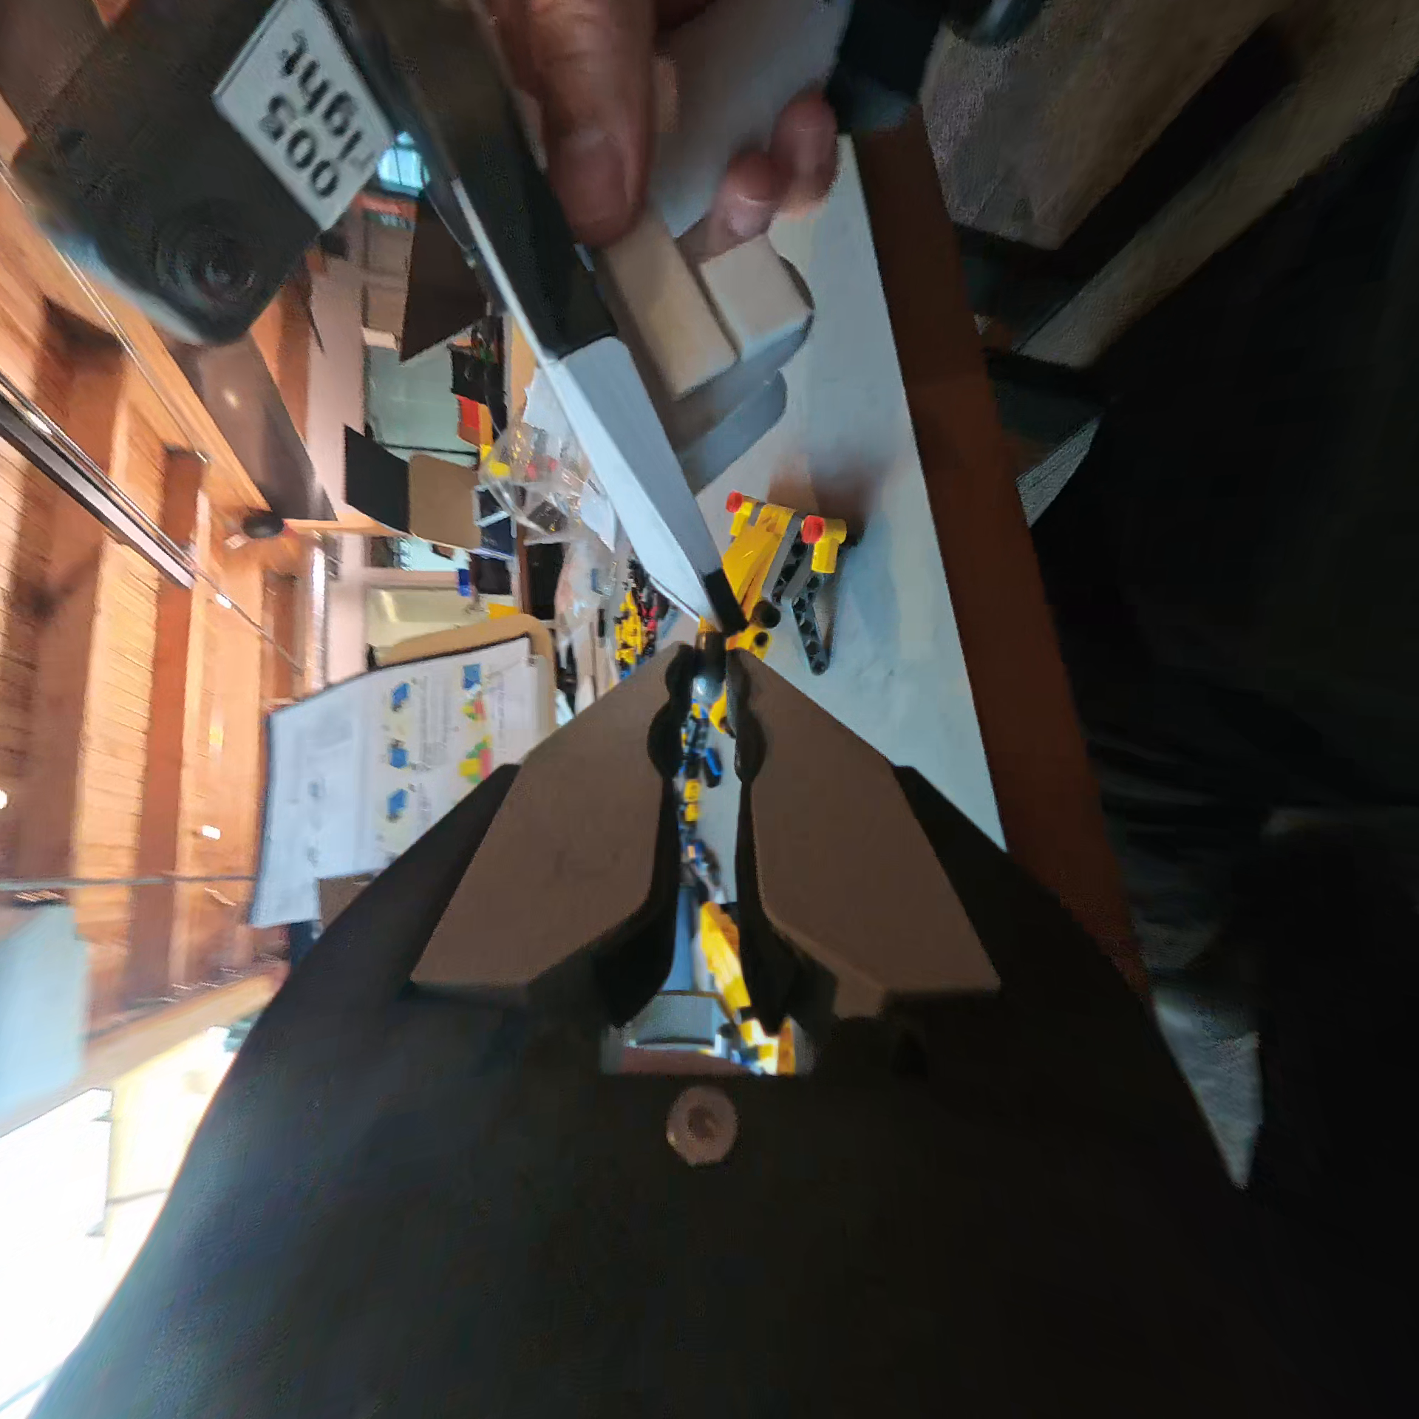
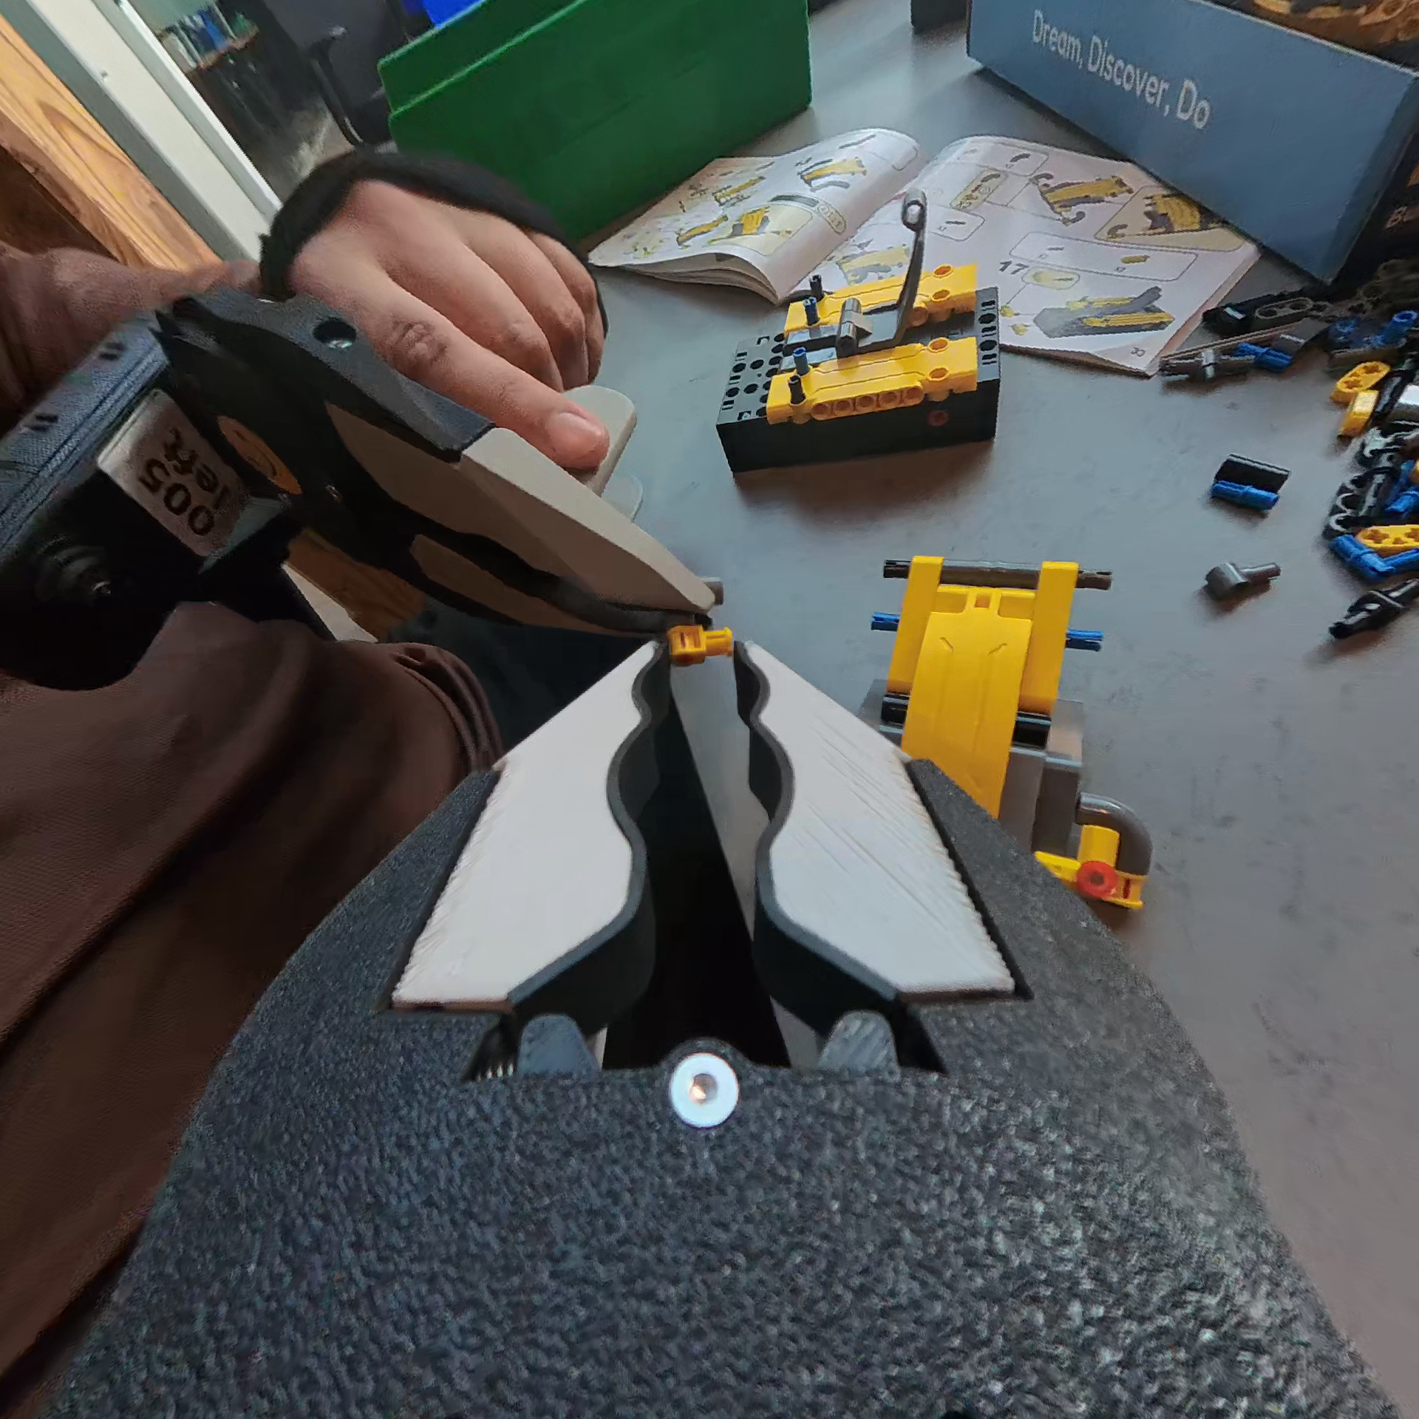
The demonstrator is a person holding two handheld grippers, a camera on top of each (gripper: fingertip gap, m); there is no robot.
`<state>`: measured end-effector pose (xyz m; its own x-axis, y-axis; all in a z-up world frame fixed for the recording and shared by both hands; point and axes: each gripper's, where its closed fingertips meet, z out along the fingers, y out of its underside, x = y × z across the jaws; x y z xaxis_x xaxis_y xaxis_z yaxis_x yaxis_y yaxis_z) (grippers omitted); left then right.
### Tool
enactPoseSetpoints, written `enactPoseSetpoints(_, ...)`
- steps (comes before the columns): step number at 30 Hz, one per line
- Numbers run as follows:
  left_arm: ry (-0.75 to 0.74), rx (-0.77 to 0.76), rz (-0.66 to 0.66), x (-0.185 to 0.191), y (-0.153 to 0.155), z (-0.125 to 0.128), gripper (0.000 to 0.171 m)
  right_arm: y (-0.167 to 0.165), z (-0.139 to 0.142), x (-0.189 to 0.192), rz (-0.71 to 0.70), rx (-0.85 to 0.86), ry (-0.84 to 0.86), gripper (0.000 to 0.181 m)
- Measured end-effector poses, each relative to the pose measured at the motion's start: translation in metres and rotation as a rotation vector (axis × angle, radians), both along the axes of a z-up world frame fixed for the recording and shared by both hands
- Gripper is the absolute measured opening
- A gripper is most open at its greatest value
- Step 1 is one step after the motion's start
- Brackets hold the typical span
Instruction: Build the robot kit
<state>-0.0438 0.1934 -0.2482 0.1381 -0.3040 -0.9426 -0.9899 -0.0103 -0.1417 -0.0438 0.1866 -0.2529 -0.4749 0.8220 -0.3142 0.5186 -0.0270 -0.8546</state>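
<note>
The small yellow connector piece [image 2: 697, 642] sits pinched between the tips of the right gripper [image 2: 697, 649], held in the air just above the near edge of the grey desk [image 2: 1152, 691]. To its left, the left gripper [image 2: 702, 606] reaches in from the side, a hand [image 2: 461, 307] wrapped around its handle; its fingertips meet the yellow piece, and its jaws look nearly closed on a small grey part [image 2: 714, 591], though the pictures do not make that grip certain. In the left wrist view the left gripper [image 1: 710, 660] has its tips drawn close together around a small grey and yellow bit [image 1: 710, 683], with the right gripper [image 1: 726, 603] touching it from above.

Right of the held piece, a yellow and grey brick assembly [image 2: 990, 714] stands on the desk near the front edge. Farther back, toward the middle, a black base with yellow beams [image 2: 860, 376] rests in front of an open instruction booklet [image 2: 998, 223]. A green box [image 2: 599, 100] stands at the far edge, a blue box [image 2: 1190, 107] at the far right corner, and loose blue, black and yellow pieces [image 2: 1367, 491] lie scattered along the right edge.
</note>
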Motion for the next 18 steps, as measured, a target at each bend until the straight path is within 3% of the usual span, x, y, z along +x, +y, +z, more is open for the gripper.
enactPoseSetpoints(4,0.19,-0.04,-0.057,-0.002,0.003,-0.018,0.005,0.019,0.008,0.001,-0.062,0.096,0.038,0.03)
enactPoseSetpoints(7,0.271,-0.074,-0.114,0.0,0.004,-0.029,0.005,0.036,0.014,0.003,-0.137,0.079,0.046,0.03)
enactPoseSetpoints(10,0.338,-0.101,-0.162,0.003,0.007,-0.036,0.005,0.047,0.003,0.005,-0.184,0.102,-0.017,0.03)
enactPoseSetpoints(13,0.356,-0.104,-0.158,0.004,0.013,-0.039,0.005,0.051,-0.009,0.007,-0.211,0.17,-0.072,0.034)
enactPoseSetpoints(18,0.311,-0.068,-0.142,0.005,0.019,-0.042,0.006,0.056,-0.017,0.01,-0.244,0.3,-0.086,0.056)
